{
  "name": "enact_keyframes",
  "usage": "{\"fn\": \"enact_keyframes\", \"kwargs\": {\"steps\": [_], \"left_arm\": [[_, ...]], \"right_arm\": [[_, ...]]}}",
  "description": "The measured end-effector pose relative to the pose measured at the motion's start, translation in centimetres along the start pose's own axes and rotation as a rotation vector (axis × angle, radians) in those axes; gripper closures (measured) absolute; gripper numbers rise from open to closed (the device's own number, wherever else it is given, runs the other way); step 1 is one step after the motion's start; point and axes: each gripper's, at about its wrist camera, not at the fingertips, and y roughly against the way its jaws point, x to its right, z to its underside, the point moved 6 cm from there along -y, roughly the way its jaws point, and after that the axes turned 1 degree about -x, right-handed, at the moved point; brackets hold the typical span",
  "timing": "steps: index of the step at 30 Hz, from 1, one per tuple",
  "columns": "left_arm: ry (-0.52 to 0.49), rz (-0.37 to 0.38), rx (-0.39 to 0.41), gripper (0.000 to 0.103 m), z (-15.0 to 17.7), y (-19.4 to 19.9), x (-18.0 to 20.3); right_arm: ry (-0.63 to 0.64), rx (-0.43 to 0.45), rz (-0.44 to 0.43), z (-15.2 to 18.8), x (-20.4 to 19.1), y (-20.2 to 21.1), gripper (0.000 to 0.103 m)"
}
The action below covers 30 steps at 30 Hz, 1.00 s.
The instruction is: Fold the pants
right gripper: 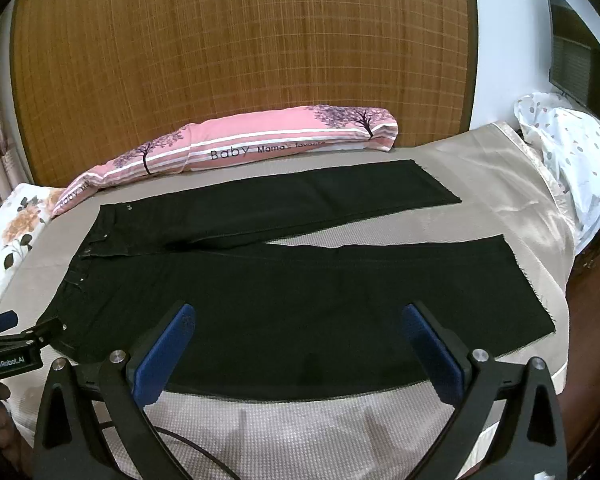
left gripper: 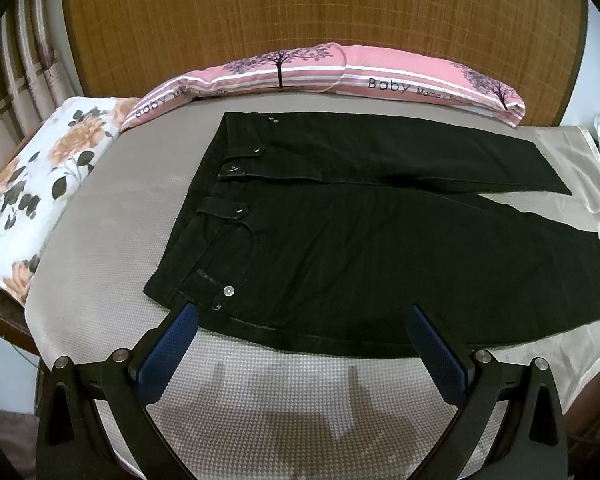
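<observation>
Black pants [left gripper: 340, 232] lie flat and unfolded on a beige bed sheet [left gripper: 100, 248], waistband to the left, both legs stretched to the right. My left gripper [left gripper: 304, 320] is open and empty, hovering over the near edge of the pants by the waistband. My right gripper [right gripper: 296, 320] is open and empty over the near leg of the pants [right gripper: 300, 288]. The left gripper also shows at the left edge of the right wrist view [right gripper: 24, 326].
A long pink pillow [left gripper: 340, 72] lies along the far side by a wooden headboard [left gripper: 320, 8]. A floral pillow [left gripper: 40, 180] sits at the left. A white patterned cloth [right gripper: 572, 152] lies at the far right. The bed edge runs along the right [right gripper: 560, 360].
</observation>
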Motion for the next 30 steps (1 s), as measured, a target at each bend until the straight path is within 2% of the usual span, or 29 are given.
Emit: {"fn": "enact_keyframes", "kwargs": {"steps": [30], "left_arm": [[0.012,-0.008,0.001,0.000,-0.53,0.07,-0.49]], "right_arm": [[0.024,0.018,-0.003,-0.07,-0.79,-0.29,0.000]]}}
